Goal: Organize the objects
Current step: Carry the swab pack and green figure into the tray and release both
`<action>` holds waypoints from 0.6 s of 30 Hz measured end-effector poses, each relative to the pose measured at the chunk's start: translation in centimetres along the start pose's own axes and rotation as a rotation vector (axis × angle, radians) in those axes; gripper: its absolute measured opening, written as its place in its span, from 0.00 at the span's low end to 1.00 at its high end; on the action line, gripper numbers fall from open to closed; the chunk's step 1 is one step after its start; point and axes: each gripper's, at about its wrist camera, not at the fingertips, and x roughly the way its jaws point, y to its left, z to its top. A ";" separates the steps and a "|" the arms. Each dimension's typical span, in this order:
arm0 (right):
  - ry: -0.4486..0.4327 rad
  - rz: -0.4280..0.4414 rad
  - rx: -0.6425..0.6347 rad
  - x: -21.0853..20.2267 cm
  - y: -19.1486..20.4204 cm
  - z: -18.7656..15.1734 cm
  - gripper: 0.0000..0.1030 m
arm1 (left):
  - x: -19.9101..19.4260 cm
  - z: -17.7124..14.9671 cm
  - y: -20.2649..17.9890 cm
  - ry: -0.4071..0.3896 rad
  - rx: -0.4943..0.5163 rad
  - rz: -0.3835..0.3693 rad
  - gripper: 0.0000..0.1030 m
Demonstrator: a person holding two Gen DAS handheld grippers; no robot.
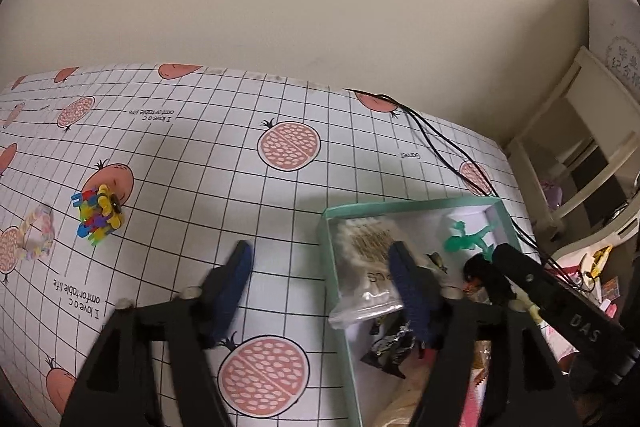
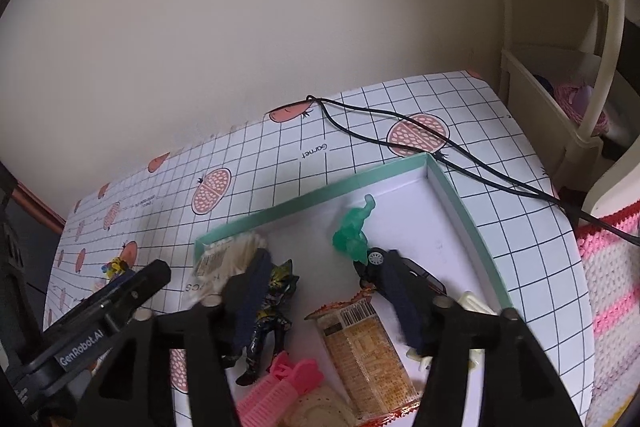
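Observation:
A mint-rimmed white box [image 2: 320, 191] holds a green figure [image 2: 354, 231], a black toy car [image 2: 374, 261], a dark figure [image 2: 274, 303], an orange snack packet [image 2: 364, 347], a pink comb [image 2: 280, 387] and a bag of cotton swabs [image 2: 224, 259]. My right gripper [image 2: 326, 289] hangs open over the box, empty. My left gripper [image 1: 320, 267] is open and empty across the box's left rim [image 1: 326, 251]. A multicoloured block toy [image 1: 98, 215] and a pastel bracelet [image 1: 38, 235] lie on the tablecloth at left.
A black cable [image 2: 400, 135] runs across the pomegranate-print tablecloth [image 1: 240, 131] behind the box. A cream wall stands at the table's far edge. Cream shelving [image 1: 580, 131] and a pink knitted cloth [image 2: 612, 287] are off the right edge.

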 end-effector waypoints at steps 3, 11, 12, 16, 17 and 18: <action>0.000 -0.007 -0.004 0.1 0.1 -0.1 0.69 | 0.1 0.1 0.1 -0.010 -0.006 0.005 0.83; -0.002 -0.015 -0.006 0.5 -0.1 -0.2 0.94 | -0.4 0.4 0.6 -0.050 -0.024 0.029 0.99; -0.007 -0.018 -0.009 0.5 -0.1 -0.2 0.96 | -0.4 0.4 0.6 -0.057 -0.026 0.031 1.00; -0.022 -0.028 -0.015 0.4 0.0 -0.2 1.00 | -0.7 0.5 0.8 -0.070 -0.026 0.041 1.00; -0.024 -0.030 -0.015 0.4 0.1 -0.2 1.00 | -0.8 0.5 0.8 -0.069 -0.024 0.038 1.00; -0.028 -0.031 -0.012 0.4 0.1 -0.3 1.00 | -0.9 0.5 0.9 -0.070 -0.024 0.037 1.00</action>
